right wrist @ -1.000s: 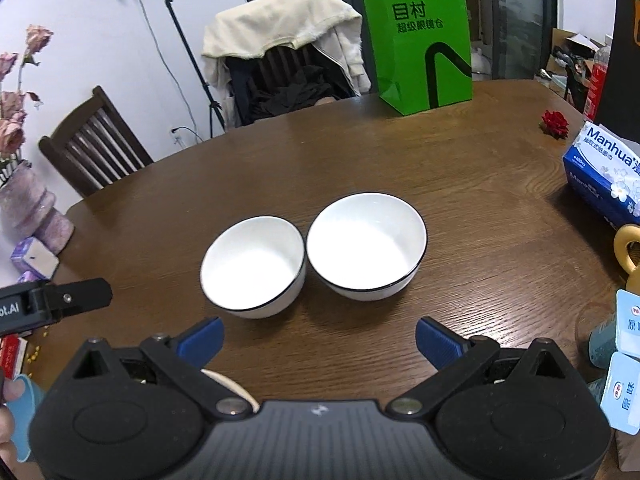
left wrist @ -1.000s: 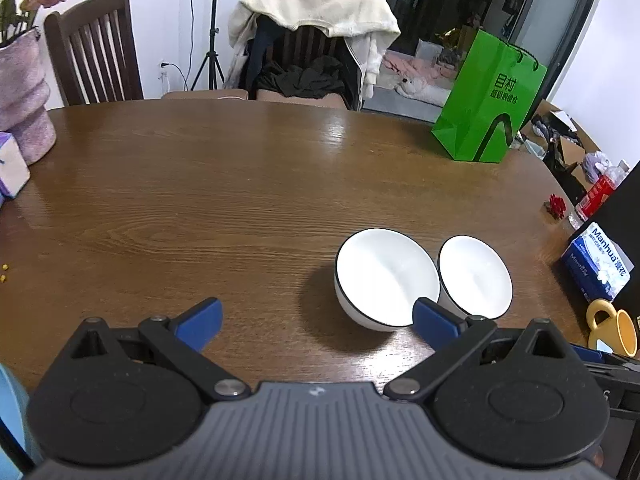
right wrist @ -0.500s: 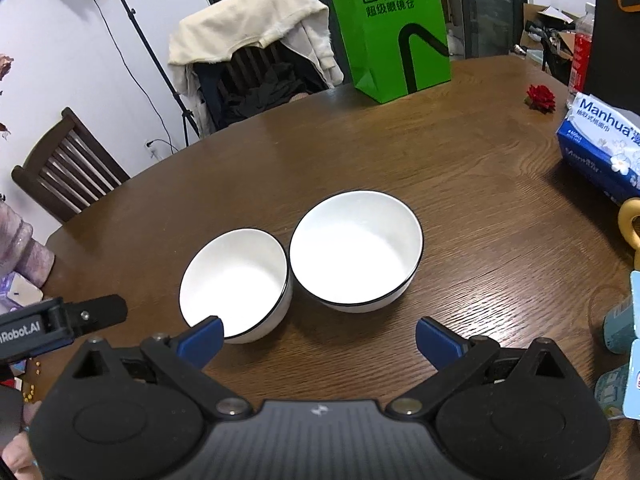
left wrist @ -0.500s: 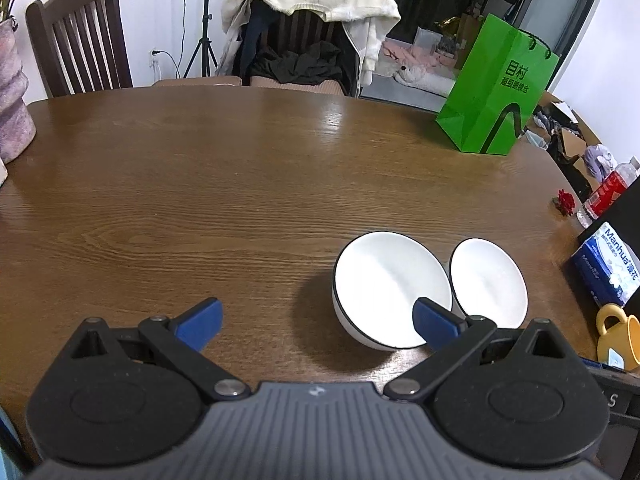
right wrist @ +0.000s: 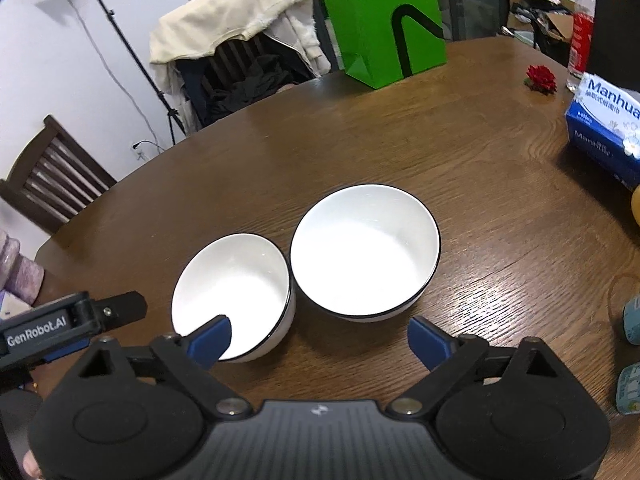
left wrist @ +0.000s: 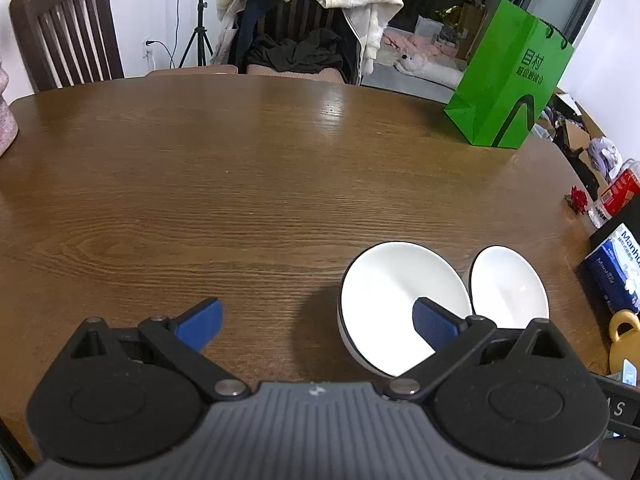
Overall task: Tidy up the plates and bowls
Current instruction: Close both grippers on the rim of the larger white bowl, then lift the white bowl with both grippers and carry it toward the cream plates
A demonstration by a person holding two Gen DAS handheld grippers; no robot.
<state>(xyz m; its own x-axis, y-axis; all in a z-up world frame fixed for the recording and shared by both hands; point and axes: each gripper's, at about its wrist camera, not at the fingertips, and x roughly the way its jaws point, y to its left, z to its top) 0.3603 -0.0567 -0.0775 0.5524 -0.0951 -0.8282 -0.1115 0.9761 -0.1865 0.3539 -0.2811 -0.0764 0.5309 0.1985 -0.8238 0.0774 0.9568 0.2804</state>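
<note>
Two white bowls side by side on table, rims nearly touching: small bowl, big bowl. Right gripper jaws wide, just been narrowing, nothing between pads. Left gripper spread wide, empty, one fingertip over small bowl's rim.

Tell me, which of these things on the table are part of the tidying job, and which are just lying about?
Part of the job:
small bowl
big bowl
left claw, open
right claw, open, jaws just narrowing, nothing gripped

Lying about:
green bag
tissue box
red flower
yellow mug
bottle
</note>
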